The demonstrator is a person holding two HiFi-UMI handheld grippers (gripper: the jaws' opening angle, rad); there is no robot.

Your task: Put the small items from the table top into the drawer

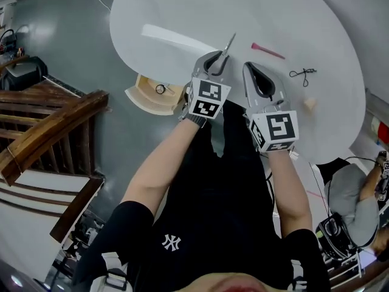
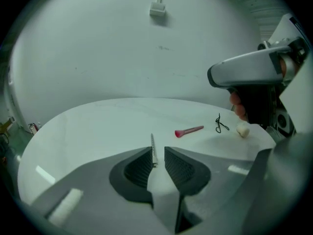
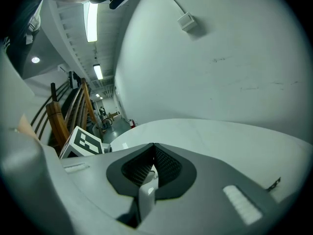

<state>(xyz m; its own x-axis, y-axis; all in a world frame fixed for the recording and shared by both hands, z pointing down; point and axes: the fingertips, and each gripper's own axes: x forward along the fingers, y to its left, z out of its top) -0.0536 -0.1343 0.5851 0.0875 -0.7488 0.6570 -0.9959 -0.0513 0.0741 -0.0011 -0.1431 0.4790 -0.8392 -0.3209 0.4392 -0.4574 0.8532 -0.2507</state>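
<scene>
On the white oval table [image 1: 182,11] lie a thin metal stick [image 1: 228,44], a pink brush [image 1: 267,51], a black hair tie [image 1: 302,73] and a small beige lump [image 1: 309,103]. My left gripper [image 1: 217,56] hovers at the table's near edge. Its jaws stand a little apart, and the near end of the stick [image 2: 153,148] lies by the left pad, not pinched. My right gripper [image 1: 250,67] is beside it on the right, shut and empty. In the left gripper view the brush [image 2: 189,130], the tie [image 2: 221,124] and the lump [image 2: 242,129] lie ahead to the right.
A wooden drawer [image 1: 146,99] stands open under the table's left edge, with a small ring-shaped item [image 1: 160,89] inside. A wooden stair railing [image 1: 48,126] runs at the left. A person [image 1: 355,193] sits at the right, by a black bag [image 1: 331,230].
</scene>
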